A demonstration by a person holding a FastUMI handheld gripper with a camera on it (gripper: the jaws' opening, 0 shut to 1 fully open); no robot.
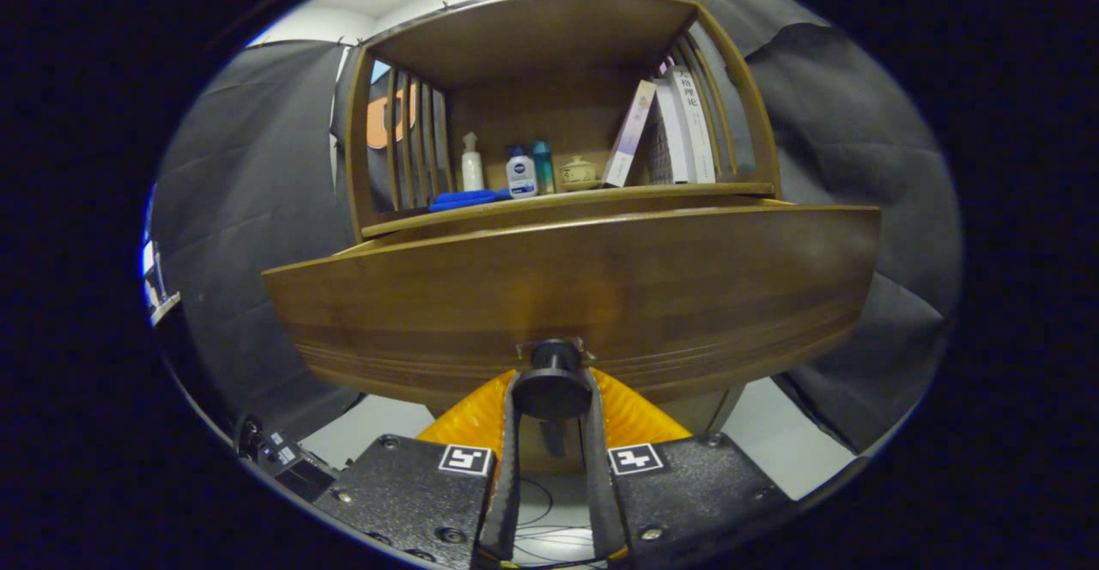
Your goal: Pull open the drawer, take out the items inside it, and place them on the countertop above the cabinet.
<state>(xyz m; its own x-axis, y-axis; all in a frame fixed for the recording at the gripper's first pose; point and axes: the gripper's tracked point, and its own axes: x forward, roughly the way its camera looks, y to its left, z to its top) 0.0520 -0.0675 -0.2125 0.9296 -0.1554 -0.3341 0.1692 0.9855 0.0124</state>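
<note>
The gripper (551, 390) fingers are closed on the drawer (567, 295) knob (551, 385); beyond them, the shelf (567, 201) holds bottles (520, 172) and books (678, 128).

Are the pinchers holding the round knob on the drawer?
Yes, the gripper has both fingers closed against the sides of the round dark knob on the wooden drawer front.

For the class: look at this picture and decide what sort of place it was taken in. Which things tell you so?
Probably a staged recording booth set up like a home: black cloth walls surround a wooden cabinet whose shelf holds toiletry bottles and books. The gripper has its fingers shut on the drawer knob.
</note>
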